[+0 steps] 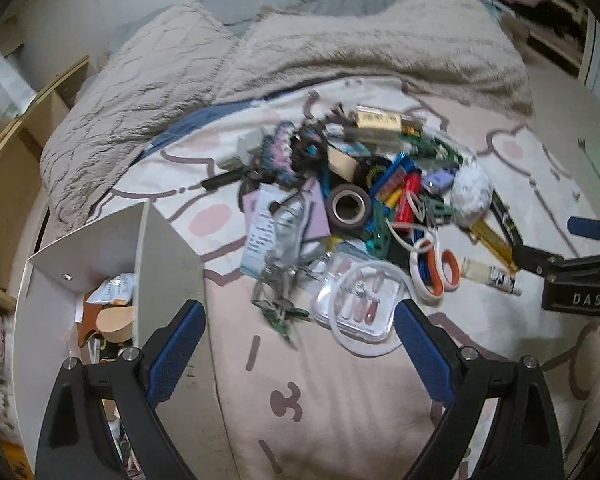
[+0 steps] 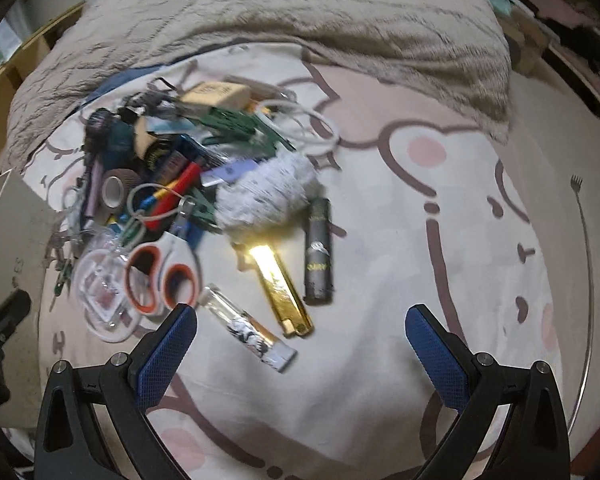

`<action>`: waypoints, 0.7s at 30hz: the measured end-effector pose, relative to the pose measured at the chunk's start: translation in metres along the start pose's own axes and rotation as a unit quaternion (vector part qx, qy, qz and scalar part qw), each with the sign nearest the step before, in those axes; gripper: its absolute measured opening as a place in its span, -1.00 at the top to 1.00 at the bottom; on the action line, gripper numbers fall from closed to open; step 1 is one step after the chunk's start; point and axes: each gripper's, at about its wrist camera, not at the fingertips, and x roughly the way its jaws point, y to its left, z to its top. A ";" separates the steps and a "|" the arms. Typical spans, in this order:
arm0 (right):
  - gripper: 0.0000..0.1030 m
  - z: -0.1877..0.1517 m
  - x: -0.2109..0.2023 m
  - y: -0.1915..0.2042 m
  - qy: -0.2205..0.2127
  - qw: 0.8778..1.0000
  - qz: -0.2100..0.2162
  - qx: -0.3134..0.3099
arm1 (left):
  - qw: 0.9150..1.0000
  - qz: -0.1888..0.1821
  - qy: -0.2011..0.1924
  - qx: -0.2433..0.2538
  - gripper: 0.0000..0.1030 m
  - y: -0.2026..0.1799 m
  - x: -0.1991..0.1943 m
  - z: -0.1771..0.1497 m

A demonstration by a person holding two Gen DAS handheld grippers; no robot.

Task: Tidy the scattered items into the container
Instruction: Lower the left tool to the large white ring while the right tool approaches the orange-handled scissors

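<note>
A pile of small items lies on the bed sheet: a roll of dark tape point(image 1: 348, 206), orange-handled scissors point(image 1: 436, 270), a clear plastic case point(image 1: 358, 304), a white fluffy ball point(image 1: 471, 194), a gold bar-shaped item point(image 2: 280, 284), a dark tube point(image 2: 318, 254) and a clear vial point(image 2: 246, 326). A white box point(image 1: 56, 280) at the left holds a few things. My left gripper point(image 1: 300, 324) is open and empty, above the sheet just before the clear case. My right gripper point(image 2: 302, 330) is open and empty, near the vial and gold item; it also shows in the left wrist view point(image 1: 588, 228).
A beige fuzzy blanket point(image 1: 300, 52) is bunched behind the pile. A thin metal back scratcher point(image 2: 586, 264) lies along the right of the sheet. A wooden shelf point(image 1: 16, 152) stands at the left. The scissors also show in the right wrist view point(image 2: 162, 270).
</note>
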 end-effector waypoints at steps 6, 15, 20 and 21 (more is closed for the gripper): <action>-1.00 -0.003 0.011 -0.009 0.013 0.999 0.015 0.040 | 0.998 0.021 0.055 0.022 -0.87 -0.020 0.032 -0.004; -1.00 -0.001 0.025 0.006 0.017 0.999 0.024 0.043 | 0.995 0.032 0.083 0.049 -0.87 -0.038 0.058 -0.008; -1.00 0.001 0.037 0.024 0.023 0.999 0.009 0.029 | 0.994 0.031 0.093 0.047 -0.86 -0.042 0.065 -0.008; -1.00 0.001 0.038 0.027 0.023 0.999 0.007 0.026 | 0.994 0.030 0.093 0.047 -0.86 -0.043 0.066 -0.009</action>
